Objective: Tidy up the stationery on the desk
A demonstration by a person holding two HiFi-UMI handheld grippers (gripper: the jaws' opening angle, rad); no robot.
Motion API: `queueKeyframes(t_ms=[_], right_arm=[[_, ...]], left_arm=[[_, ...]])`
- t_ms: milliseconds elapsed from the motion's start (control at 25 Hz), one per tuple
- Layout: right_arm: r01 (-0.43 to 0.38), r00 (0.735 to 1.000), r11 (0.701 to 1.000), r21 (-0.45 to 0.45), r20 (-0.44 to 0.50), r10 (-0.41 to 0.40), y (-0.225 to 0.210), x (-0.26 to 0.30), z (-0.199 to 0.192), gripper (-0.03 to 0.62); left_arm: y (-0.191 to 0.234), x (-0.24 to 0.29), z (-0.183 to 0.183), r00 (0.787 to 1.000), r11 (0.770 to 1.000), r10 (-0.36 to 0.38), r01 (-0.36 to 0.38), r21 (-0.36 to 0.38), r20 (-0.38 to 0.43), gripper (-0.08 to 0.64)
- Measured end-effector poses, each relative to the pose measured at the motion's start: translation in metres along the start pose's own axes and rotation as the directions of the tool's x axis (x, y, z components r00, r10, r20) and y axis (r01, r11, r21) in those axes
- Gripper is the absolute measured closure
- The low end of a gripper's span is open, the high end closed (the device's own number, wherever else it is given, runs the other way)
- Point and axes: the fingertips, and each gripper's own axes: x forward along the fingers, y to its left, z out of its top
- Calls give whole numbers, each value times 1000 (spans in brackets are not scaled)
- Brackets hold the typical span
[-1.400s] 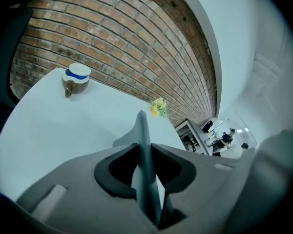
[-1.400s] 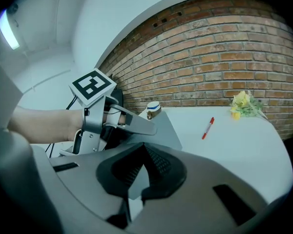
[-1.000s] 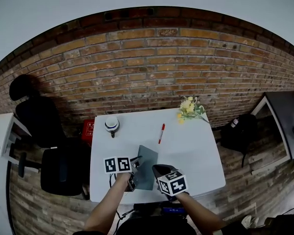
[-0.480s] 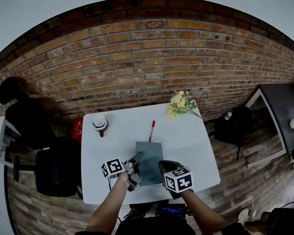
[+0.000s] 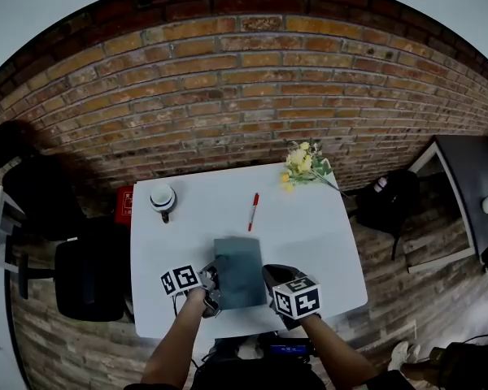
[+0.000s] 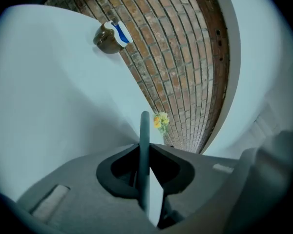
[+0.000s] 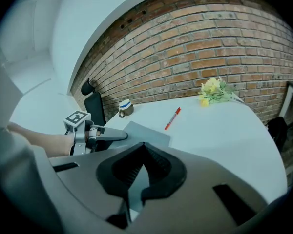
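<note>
A dark grey-green notebook (image 5: 238, 270) sits at the front middle of the white desk (image 5: 309, 234). My left gripper (image 5: 211, 281) is shut on its left edge; in the left gripper view the notebook (image 6: 144, 130) runs edge-on between the jaws of that gripper (image 6: 144, 147). My right gripper (image 5: 270, 275) is at the notebook's right edge, its jaws shut tip to tip (image 7: 143, 147) with nothing seen between them. A red pen (image 5: 253, 211) lies on the desk beyond the notebook (image 7: 144, 133).
A mug (image 5: 162, 199) stands at the desk's far left corner and a bunch of yellow flowers (image 5: 305, 163) at the far right corner. A brick wall (image 5: 244, 96) is behind. A black office chair (image 5: 89, 279) stands left of the desk, a dark bag (image 5: 388, 205) to the right.
The notebook has turned from slanted to square with the desk's front edge, with my left gripper still on its left edge. The right gripper has barely moved.
</note>
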Motion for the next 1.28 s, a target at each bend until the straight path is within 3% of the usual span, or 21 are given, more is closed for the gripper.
queueKeyframes(t_ms=[240,440,520,640,680,760,840,1000,1040,1160,1280], right_arm=[[1,1000,1000,23,-19,0,-6,9,-2,584],[13,999,999,45,-31,-12,-14,13,-6,584],[14,999,999,49,-35,-12,-16,14,-7,584],[14,999,999,51,-34,-12,-17,15,-7,584],[14,999,999,50,-33,-12,-16,15,-7,584],[13,1000,999,47,-28,-12,-16,14,-5,584],[10,1000,999,37,-18,-9,-15,12,-2,584],[0,1000,1000,-13,11,0,-12,5,12,584],[-3,1000,1000,-28,17,3,-10,3,14,584],[-10,999,997,-70,34,13,-3,-4,22,584],[-20,998,996,-88,52,25,4,-10,26,584]], left_arm=[[25,4,-1,993,990,115,-111,91,-37,489],[39,5,-4,967,954,240,-219,205,-84,455],[45,3,-2,946,921,308,-270,281,-101,436],[49,-6,7,902,826,421,-339,451,-93,422],[46,-10,11,897,798,436,-344,495,-79,422],[34,-17,16,903,767,425,-323,555,-61,422],[16,-22,17,924,743,380,-274,611,-48,422],[-24,-34,9,971,673,240,-151,724,-20,431],[-34,-38,5,979,654,201,-124,746,-14,466],[-57,-53,-4,994,609,110,-69,790,2,523],[-72,-65,-12,999,585,44,-34,810,11,548]])
